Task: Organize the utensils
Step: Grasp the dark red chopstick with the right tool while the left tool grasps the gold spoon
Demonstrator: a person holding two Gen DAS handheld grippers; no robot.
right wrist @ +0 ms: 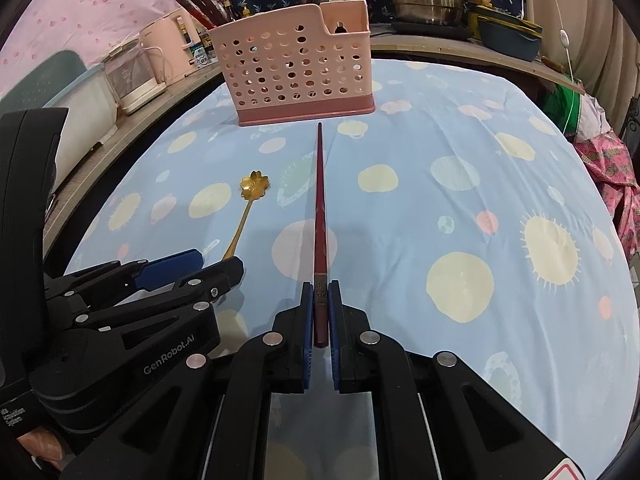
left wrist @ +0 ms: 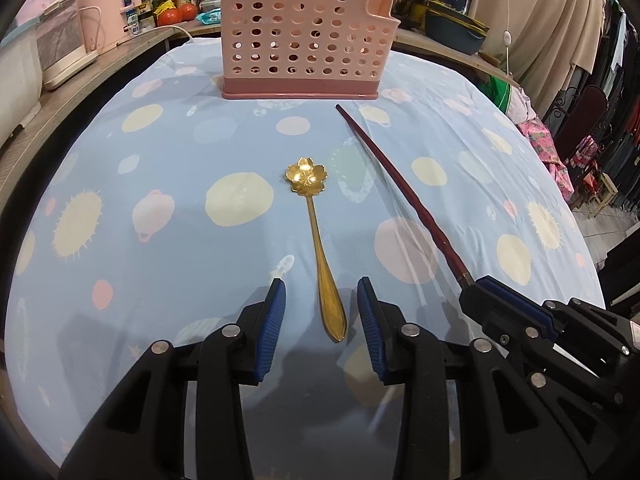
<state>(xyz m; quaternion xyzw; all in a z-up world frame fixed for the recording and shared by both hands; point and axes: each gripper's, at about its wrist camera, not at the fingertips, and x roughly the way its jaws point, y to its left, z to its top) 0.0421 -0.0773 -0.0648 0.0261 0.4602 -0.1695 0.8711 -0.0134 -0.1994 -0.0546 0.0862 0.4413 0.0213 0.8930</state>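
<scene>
Here the pink basket (left wrist: pixel 300 32) stands upright at the far end of the table (left wrist: pixel 168 152), which is covered by a blue cloth with pale dots. Several dark chopsticks (right wrist: pixel 196 0) already stick out of the basket's far side.

A gold spoon (left wrist: pixel 316 236) with a flower-shaped bowl lies flat on the cloth, nearer than the basket, its bowl pointing toward the basket and its handle toward the left tool (left wrist: pixel 321 296). That tool's blue pads (left wrist: pixel 276 304) stand narrowly apart on either side of the handle's end, not pressing on it.

To the right of the spoon, the right tool (right wrist: pixel 320 300) is clamped on the thick end of a single red chopstick (right wrist: pixel 320 200). The chopstick's thin tip points at the basket and ends just short of its base. In the left wrist view the right tool (left wrist: pixel 486 292) sits just beside the left one, the chopstick (left wrist: pixel 396 188) slanting away toward the basket's right corner.
</scene>
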